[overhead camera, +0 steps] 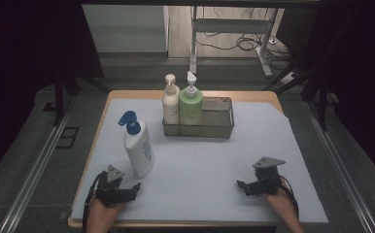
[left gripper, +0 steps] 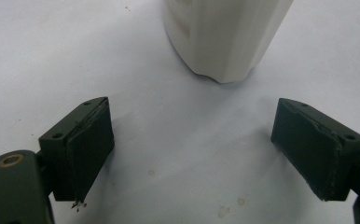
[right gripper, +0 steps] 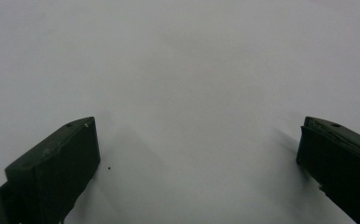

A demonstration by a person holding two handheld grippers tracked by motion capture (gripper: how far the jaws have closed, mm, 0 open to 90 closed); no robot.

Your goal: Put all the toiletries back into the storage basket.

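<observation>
A white pump bottle with a blue head (overhead camera: 138,145) stands on the white table cover (overhead camera: 200,165) at the front left. Its base (left gripper: 225,37) rises just beyond my left gripper (left gripper: 194,149), which rests open on the cover with nothing between its jaws. In the high view my left gripper (overhead camera: 133,188) lies close below that bottle. My right gripper (overhead camera: 241,186) sits at the front right, open and empty; its gripper view has my right gripper (right gripper: 199,158) over bare cover. A wire basket (overhead camera: 214,119) at the back holds a cream pump bottle (overhead camera: 170,104) and a green pump bottle (overhead camera: 191,105).
The basket's right half has room in it. The wooden table edge (overhead camera: 190,93) runs behind the basket, with metal rails (overhead camera: 35,165) on the floor at both sides. A desk frame and cables (overhead camera: 244,34) stand far behind.
</observation>
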